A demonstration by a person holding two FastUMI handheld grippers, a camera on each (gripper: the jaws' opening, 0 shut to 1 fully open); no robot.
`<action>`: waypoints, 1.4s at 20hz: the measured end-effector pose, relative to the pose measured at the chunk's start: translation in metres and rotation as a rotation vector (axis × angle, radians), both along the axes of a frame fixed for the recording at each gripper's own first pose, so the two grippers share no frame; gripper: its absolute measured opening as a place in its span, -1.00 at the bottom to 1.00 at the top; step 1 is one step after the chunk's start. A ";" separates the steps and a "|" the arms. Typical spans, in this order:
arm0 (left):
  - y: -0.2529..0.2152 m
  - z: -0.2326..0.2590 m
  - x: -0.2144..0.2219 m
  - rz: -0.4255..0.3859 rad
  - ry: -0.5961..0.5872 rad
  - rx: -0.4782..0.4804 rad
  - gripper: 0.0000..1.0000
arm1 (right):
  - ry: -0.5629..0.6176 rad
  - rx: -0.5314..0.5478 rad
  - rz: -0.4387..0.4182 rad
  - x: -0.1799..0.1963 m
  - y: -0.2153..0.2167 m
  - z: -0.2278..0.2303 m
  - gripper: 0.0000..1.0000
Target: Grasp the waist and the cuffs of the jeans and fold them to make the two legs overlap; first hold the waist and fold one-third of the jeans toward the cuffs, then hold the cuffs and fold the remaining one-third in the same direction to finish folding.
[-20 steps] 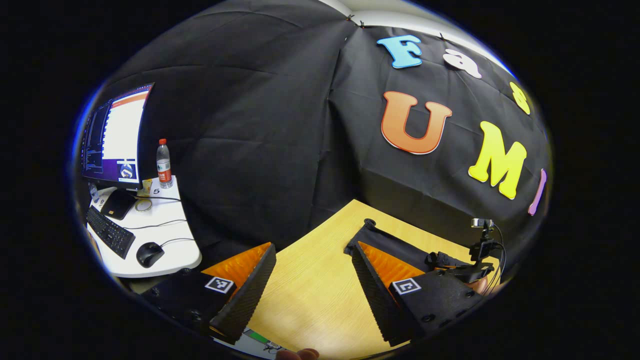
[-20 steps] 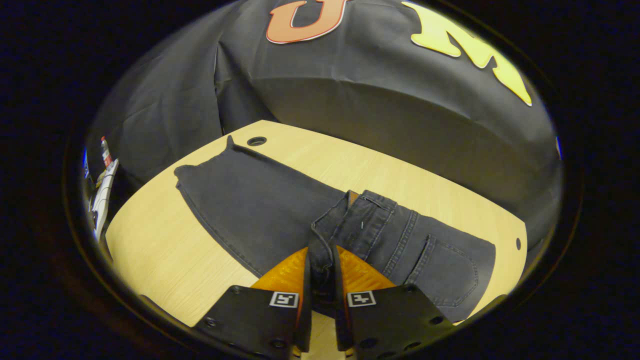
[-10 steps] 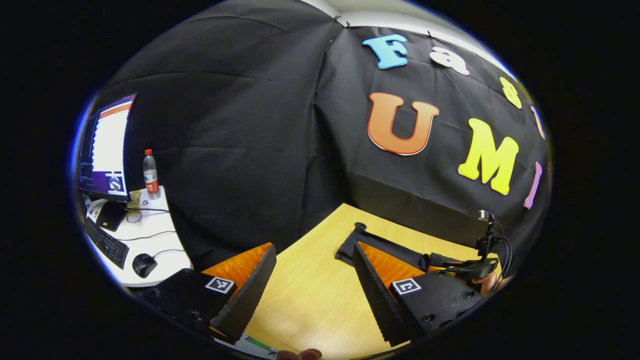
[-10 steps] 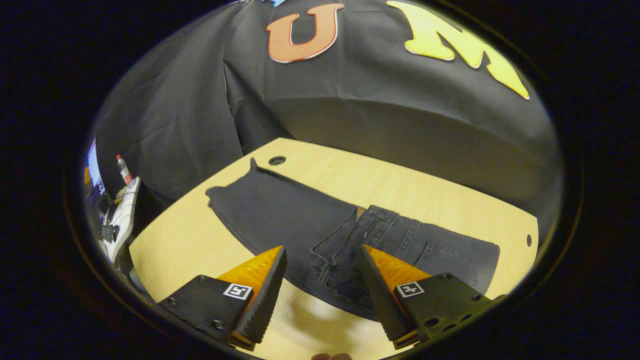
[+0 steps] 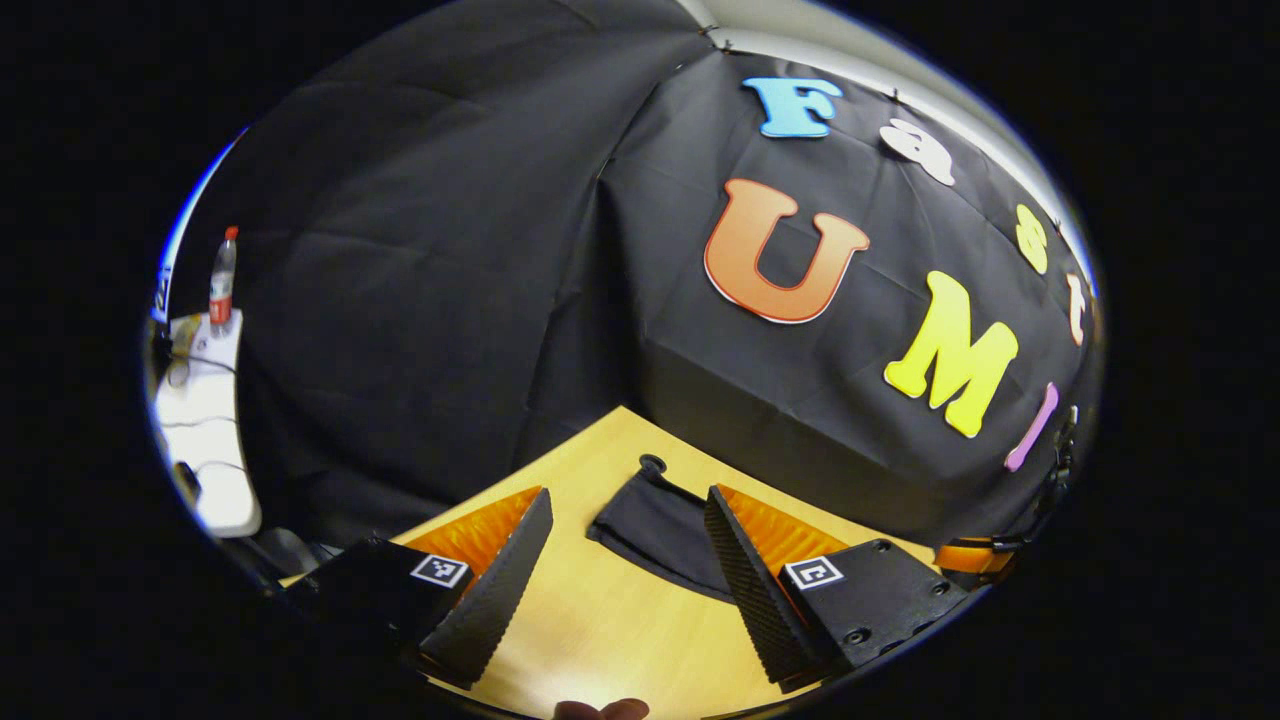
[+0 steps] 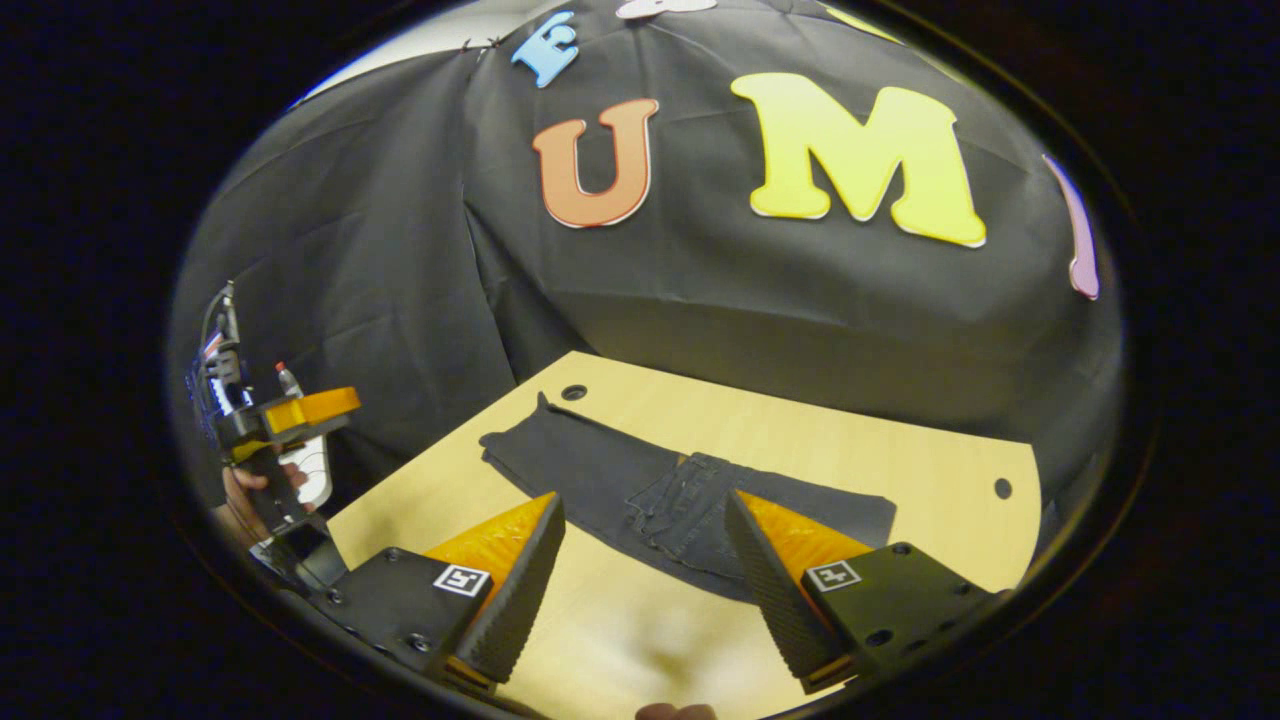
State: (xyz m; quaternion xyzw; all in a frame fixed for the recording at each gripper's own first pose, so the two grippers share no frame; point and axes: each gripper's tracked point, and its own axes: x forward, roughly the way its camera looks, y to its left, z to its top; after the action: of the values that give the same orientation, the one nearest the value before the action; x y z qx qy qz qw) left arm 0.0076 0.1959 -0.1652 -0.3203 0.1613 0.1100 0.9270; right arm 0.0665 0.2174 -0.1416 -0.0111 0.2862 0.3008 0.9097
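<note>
Waist fold released, both tools drawn back.
Right tool (image 6: 640,575) now parted above dark grey denim jeans (image 6: 690,495); left tool (image 5: 625,575) parted, cuffs at 12 o'clock; cuff fold remains.

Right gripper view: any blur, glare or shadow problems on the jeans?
Right gripper view: jeans sharp but dark, seams faint; soft gripper shadow on the table near its open fingers; fisheye bends the table edge. Left gripper view: dim, jeans nearly featureless.

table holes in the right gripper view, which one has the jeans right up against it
The hole at the far left corner: the cuff end of the jeans reaches it. The hole by the right edge sits on bare table, apart from the denim.
</note>
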 end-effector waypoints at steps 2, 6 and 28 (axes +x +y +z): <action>-0.011 -0.017 0.013 -0.010 0.004 -0.132 0.98 | -0.012 -0.011 -0.025 -0.006 -0.024 0.013 0.86; -0.036 -0.058 0.039 0.003 0.052 -0.419 0.97 | -0.008 -0.026 -0.110 -0.009 -0.068 0.024 0.86; -0.025 -0.165 0.152 0.263 0.176 -0.909 0.96 | 0.117 0.050 -0.432 -0.021 -0.170 0.021 0.97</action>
State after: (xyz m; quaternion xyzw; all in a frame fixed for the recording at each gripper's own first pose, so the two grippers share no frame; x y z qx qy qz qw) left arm 0.1601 0.1706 -0.3302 -0.7003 0.2290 0.1715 0.6540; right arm 0.0457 0.0475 -0.1206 0.0907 0.3267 0.1063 0.9347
